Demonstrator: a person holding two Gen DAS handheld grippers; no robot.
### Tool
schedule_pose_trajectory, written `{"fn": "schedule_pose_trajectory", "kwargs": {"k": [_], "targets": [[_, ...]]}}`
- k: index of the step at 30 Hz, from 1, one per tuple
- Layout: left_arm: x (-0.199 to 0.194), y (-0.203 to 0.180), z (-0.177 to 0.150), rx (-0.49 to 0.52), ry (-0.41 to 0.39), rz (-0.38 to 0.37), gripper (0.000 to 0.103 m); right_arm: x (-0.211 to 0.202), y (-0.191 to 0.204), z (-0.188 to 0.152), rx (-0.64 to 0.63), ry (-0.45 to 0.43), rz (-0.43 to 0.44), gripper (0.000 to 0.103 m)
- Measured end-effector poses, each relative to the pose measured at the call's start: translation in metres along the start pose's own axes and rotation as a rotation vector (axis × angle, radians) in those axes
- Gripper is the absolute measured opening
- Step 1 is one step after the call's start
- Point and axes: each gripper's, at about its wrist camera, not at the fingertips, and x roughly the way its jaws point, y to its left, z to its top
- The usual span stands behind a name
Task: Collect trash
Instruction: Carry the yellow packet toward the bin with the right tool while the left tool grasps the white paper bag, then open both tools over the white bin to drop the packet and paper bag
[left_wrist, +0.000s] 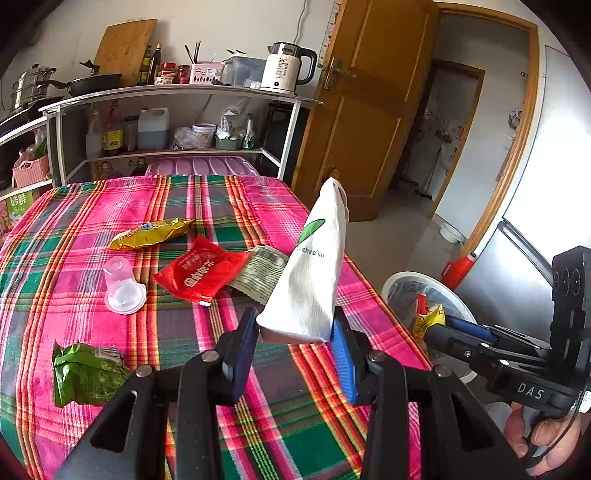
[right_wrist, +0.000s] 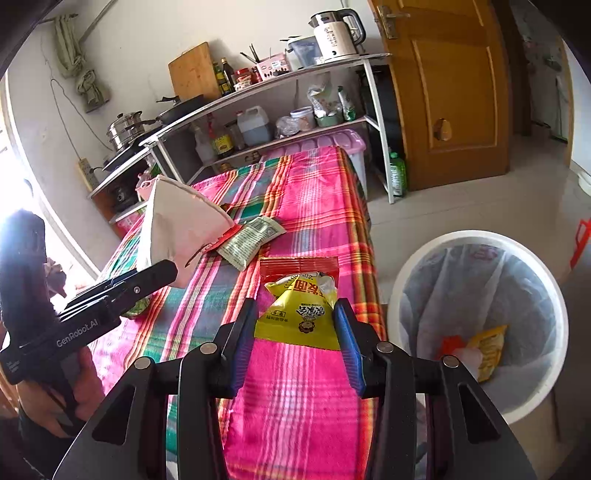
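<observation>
Right of the plaid surface (right_wrist: 314, 192) waits the white round bin (right_wrist: 406, 280); my right tool (right_wrist: 297, 325), nearer, pinches a yellow crinkled wrapper (right_wrist: 299, 317), left tool (left_wrist: 295, 334) grips a white paper pouch (left_wrist: 314, 266).

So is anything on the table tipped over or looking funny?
Yes. The clear plastic cup lies tipped on its side on the plaid tablecloth, left of the red wrapper. Nothing looks spilled. Snack wrappers lie scattered around it, like the crumpled green wrapper.
</observation>
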Motion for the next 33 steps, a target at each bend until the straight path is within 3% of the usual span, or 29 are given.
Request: {"fn": "schedule_pose_trajectory", "kwargs": {"k": [17, 33], "targets": [[0.019, -0.089, -0.002, 0.122, 0.037, -0.152, 0.041, -0.056, -0.067, -0.016, 0.123, -0.062, -0.127, 0.044], [0.057, -0.142, -0.008, 0.18, 0.093, -0.238, 0.041, -0.062, -0.118, -0.029, 0.216, -0.058, -0.184, 0.044]]}}
